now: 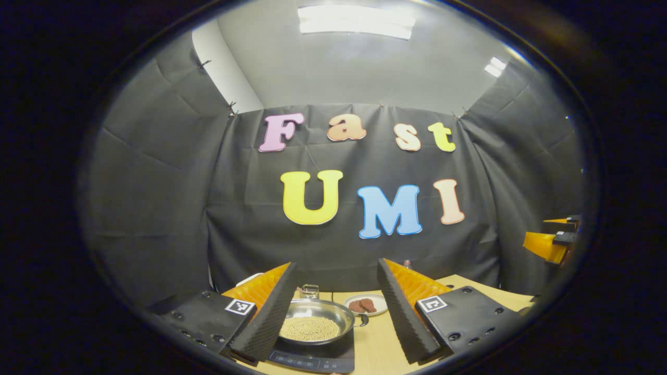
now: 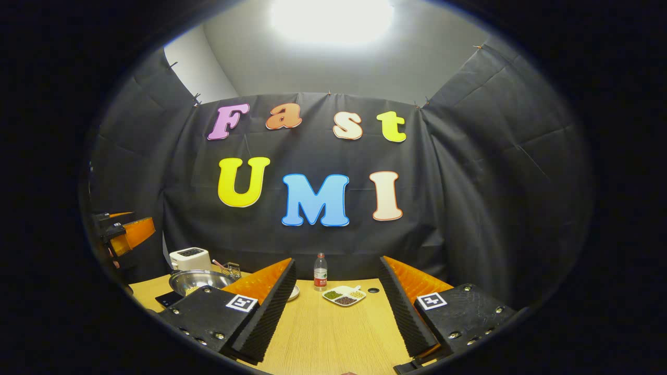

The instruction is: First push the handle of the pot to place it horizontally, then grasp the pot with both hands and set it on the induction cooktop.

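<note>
Sitting on the induction cooktop, the pot lies between the wide-spread left claw; right claw likewise wide.

Light reaches me from above: a ceiling panel in my left gripper view keeps its edges, while the ceiling lamp in my right gripper view blows out to white glare. The black cloth stays dim, the wooden table evenly lit. Fisheye bending curves everything near the rims, where detail softens and darkens.
</note>
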